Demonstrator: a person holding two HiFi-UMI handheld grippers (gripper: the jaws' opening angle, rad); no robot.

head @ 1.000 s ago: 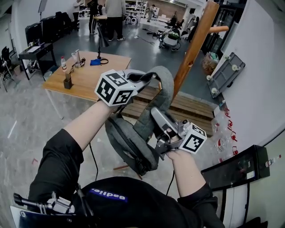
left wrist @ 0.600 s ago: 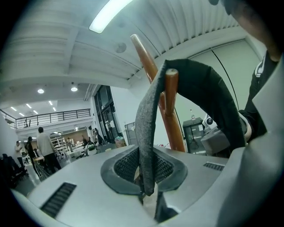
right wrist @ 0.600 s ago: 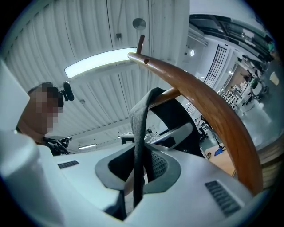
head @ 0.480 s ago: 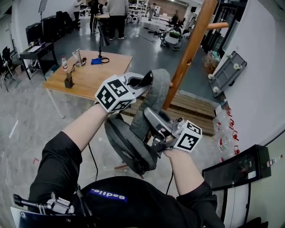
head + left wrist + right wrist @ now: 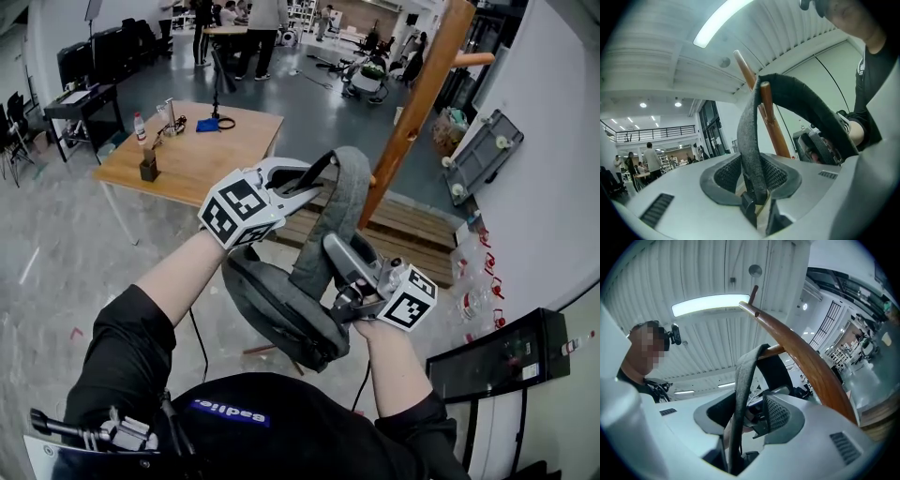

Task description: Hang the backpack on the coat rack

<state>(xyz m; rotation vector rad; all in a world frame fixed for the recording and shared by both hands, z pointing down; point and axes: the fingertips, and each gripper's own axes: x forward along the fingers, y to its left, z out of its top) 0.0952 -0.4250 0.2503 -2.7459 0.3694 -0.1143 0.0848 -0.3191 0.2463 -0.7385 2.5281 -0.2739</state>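
Observation:
The grey backpack [image 5: 281, 309] hangs in front of me by its shoulder strap [image 5: 339, 197]. The strap loops over a short peg [image 5: 768, 112] of the wooden coat rack pole [image 5: 422, 94]. My left gripper [image 5: 314, 176] is level at the top of the loop. Its jaws have just been opening and now stand apart, with the strap [image 5: 749, 140] loose between them. My right gripper [image 5: 339, 255] sits lower on the same strap and points slightly upward. Its jaws have also just been opening, and the strap [image 5: 742, 390] runs through the gap beside the left pad.
A wooden table [image 5: 187, 159] with small items stands at the left. A wooden pallet [image 5: 412, 220] lies at the pole's foot. A grey wheeled board [image 5: 473, 155] leans on the right wall. A black case [image 5: 506, 352] sits at lower right. People [image 5: 267, 19] stand far back.
Both grippers' jaws have spread apart off the strap they were pinching. The left hand has sunk a little, and the strap loop has settled with it.

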